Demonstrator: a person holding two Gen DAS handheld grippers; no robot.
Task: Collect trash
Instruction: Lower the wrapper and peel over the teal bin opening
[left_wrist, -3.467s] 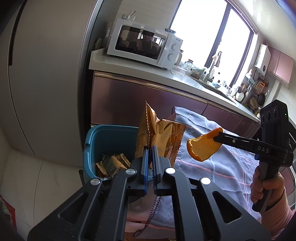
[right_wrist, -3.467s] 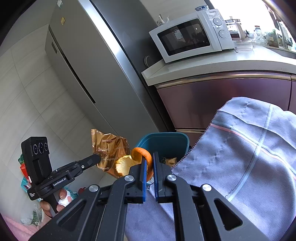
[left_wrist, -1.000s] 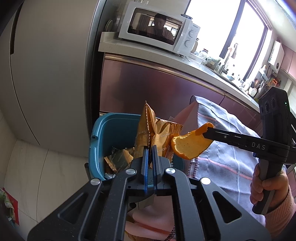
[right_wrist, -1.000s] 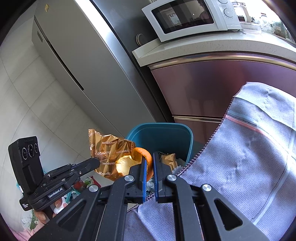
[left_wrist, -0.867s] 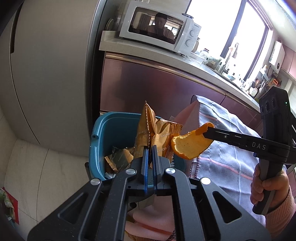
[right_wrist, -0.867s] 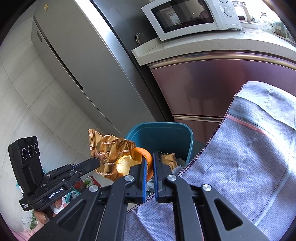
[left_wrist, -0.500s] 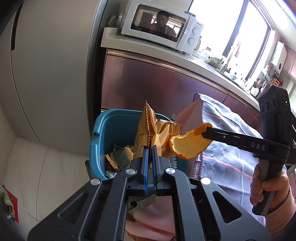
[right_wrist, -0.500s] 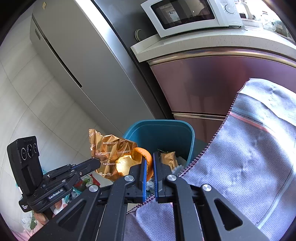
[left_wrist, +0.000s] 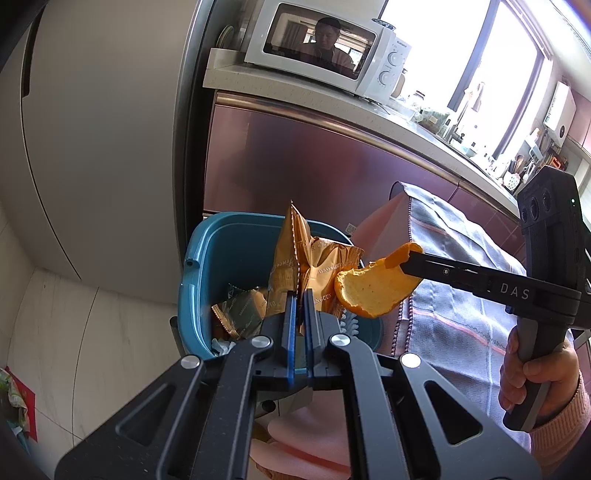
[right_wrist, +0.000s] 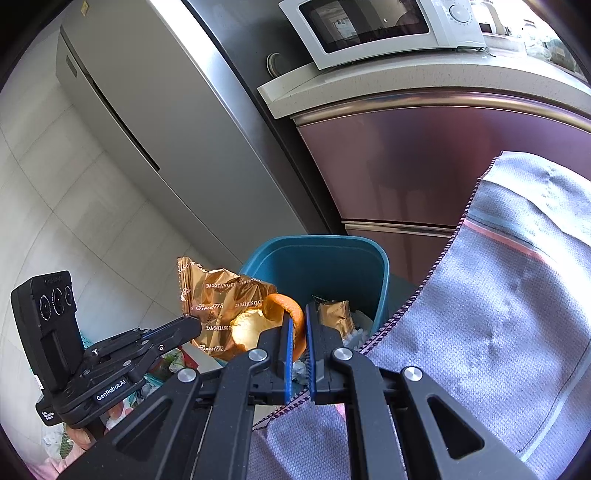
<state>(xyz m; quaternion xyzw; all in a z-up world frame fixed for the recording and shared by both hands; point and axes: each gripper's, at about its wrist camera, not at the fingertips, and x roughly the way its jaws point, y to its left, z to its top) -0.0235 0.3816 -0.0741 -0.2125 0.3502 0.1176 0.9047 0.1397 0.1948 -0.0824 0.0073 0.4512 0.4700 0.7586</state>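
My left gripper (left_wrist: 300, 295) is shut on a gold foil snack wrapper (left_wrist: 295, 254) and holds it over the teal trash bin (left_wrist: 207, 258). My right gripper (right_wrist: 298, 314) is shut on an orange peel (right_wrist: 284, 312), held just over the near rim of the bin (right_wrist: 369, 251). In the left wrist view the peel (left_wrist: 373, 291) hangs from the right gripper (left_wrist: 406, 260), beside the wrapper. In the right wrist view the wrapper (right_wrist: 218, 302) hangs from the left gripper (right_wrist: 192, 325), left of the peel. Several wrappers (left_wrist: 236, 310) lie inside the bin.
A table with a grey cloth (right_wrist: 498, 314) stands right of the bin. Behind it are maroon cabinets (left_wrist: 295, 158) under a counter with a white microwave (left_wrist: 325, 55). A steel fridge (left_wrist: 92, 129) stands at left. Litter lies on the floor at the left (left_wrist: 14, 398).
Both grippers have moved closer to the bin with their loads; the bin now looks larger and lies more directly below. Both grips are unchanged.
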